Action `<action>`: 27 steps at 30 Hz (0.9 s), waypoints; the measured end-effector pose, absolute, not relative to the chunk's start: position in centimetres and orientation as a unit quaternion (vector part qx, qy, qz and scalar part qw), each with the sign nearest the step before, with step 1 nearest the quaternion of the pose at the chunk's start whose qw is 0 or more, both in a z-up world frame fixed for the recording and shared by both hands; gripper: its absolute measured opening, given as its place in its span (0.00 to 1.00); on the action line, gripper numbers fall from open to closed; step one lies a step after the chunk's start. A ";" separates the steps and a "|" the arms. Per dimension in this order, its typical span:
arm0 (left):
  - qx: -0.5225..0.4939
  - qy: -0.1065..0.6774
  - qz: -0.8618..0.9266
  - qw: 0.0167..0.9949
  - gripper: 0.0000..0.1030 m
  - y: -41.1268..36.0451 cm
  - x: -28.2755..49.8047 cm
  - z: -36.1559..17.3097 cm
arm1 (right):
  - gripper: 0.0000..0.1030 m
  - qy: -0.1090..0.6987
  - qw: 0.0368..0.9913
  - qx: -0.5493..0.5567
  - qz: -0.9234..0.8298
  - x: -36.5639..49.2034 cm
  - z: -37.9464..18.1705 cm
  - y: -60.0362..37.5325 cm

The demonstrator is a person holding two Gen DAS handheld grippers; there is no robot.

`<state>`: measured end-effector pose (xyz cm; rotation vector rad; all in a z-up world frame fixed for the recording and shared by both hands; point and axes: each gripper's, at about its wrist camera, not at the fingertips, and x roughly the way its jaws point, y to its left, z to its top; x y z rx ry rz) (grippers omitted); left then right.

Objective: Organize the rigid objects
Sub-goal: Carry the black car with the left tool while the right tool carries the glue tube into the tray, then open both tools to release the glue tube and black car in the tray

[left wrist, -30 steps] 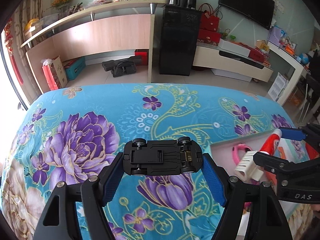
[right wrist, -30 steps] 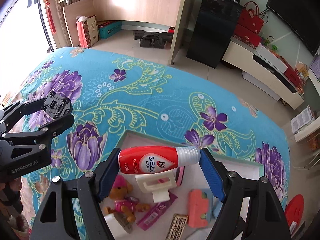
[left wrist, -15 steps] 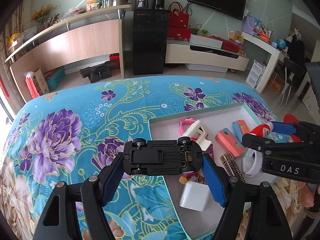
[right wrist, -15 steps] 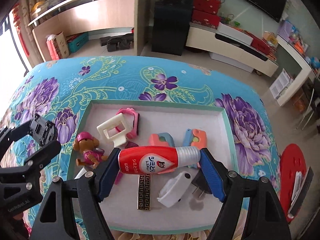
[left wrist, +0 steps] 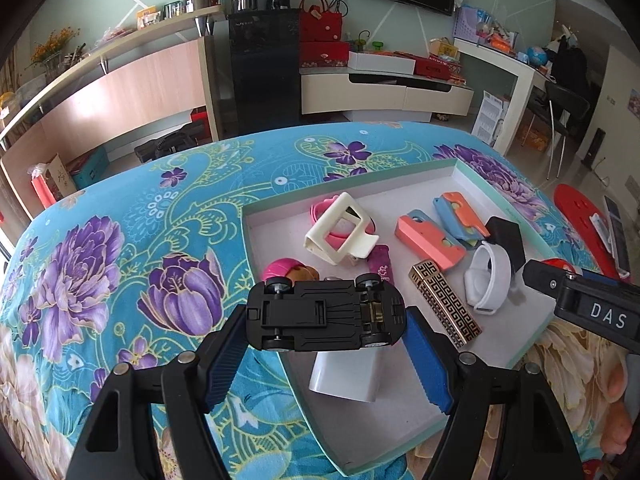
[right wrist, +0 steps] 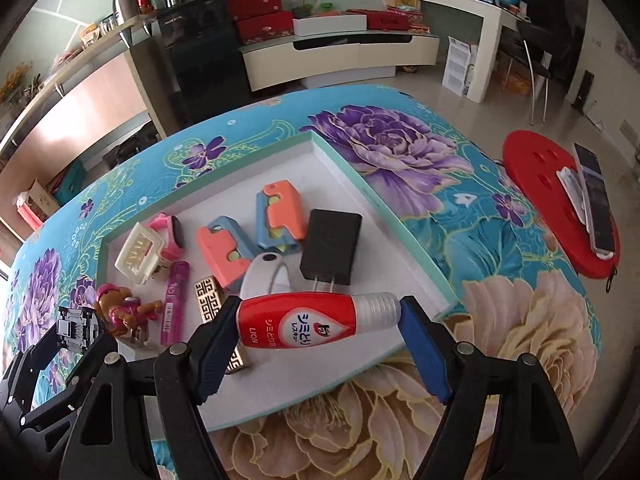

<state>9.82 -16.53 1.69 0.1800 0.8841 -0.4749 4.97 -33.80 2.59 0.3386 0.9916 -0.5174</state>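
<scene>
The surface (left wrist: 120, 216), draped in a blue floral cloth, fills both views, and on it, below and ahead of both tools, lies the shallow tray (right wrist: 384, 196) with its pale green rim. The left tool (left wrist: 326, 334) is clenched on a black toy car (left wrist: 324, 316), held belly-up with its long axis crosswise between the pads; it hangs over the tray's near-left edge, with a white block (left wrist: 344, 376) directly beneath and a pink figure (left wrist: 288, 270) just beyond. The right tool (right wrist: 318, 326) grips a red bottle (right wrist: 308, 326), also crosswise, its clear neck toward the right-hand pad, above the tray's near edge. Just past it sit a white band (right wrist: 264, 276), a black charger (right wrist: 332, 246) and a gold-patterned bar (right wrist: 208, 298); two coral-and-blue cases (right wrist: 280, 216) lie further off. Bare tray floor shows under and to the right of the bottle, so the right hand looks nearer a clear landing spot. The car's way straight down appears blocked by the white block, and probably needs a shift first.
</scene>
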 end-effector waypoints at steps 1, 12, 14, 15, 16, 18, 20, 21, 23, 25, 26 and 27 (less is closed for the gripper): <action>0.088 0.424 -0.229 0.872 0.76 -16.7 9.7 1.5 | 0.77 0.470 0.831 0.158 -0.251 4.8 2.5 -33.7; 0.118 0.422 -0.234 0.868 0.76 -18.3 9.0 0.7 | 0.77 0.474 0.830 0.148 -0.255 4.8 1.5 -32.2; 0.119 0.421 -0.233 0.868 0.76 -18.3 9.0 0.7 | 0.77 0.470 0.832 0.156 -0.249 4.9 1.3 -32.3; 0.121 0.420 -0.233 0.869 0.76 -18.3 9.0 0.7 | 0.77 0.469 0.833 0.161 -0.245 4.9 1.2 -32.3; 0.122 0.420 -0.232 0.869 0.76 -18.3 9.0 0.7 | 0.77 0.469 0.834 0.160 -0.244 5.0 1.1 -32.3; 0.125 0.420 -0.232 0.869 0.76 -18.4 8.9 0.7 | 0.77 0.470 0.835 0.150 -0.244 5.2 0.8 -32.1; 0.127 0.420 -0.231 0.869 0.76 -18.5 8.8 0.6 | 0.77 0.471 0.836 0.147 -0.241 5.4 0.6 -32.0; 0.128 0.419 -0.229 0.869 0.76 -18.6 8.8 0.6 | 0.77 0.471 0.836 0.152 -0.236 5.5 0.5 -32.0; 0.133 0.418 -0.227 0.870 0.76 -18.7 8.7 0.5 | 0.77 0.470 0.840 0.159 -0.220 5.6 0.3 -32.0; 0.138 0.417 -0.225 0.869 0.76 -18.8 8.7 0.4 | 0.77 0.472 0.840 0.158 -0.214 5.8 0.2 -31.9; 0.140 0.418 -0.224 0.869 0.76 -18.9 8.6 0.3 | 0.77 0.472 0.842 0.154 -0.212 5.8 0.1 -31.9; 0.141 0.418 -0.223 0.869 0.76 -19.0 8.6 0.3 | 0.77 0.472 0.842 0.152 -0.212 5.9 0.1 -31.9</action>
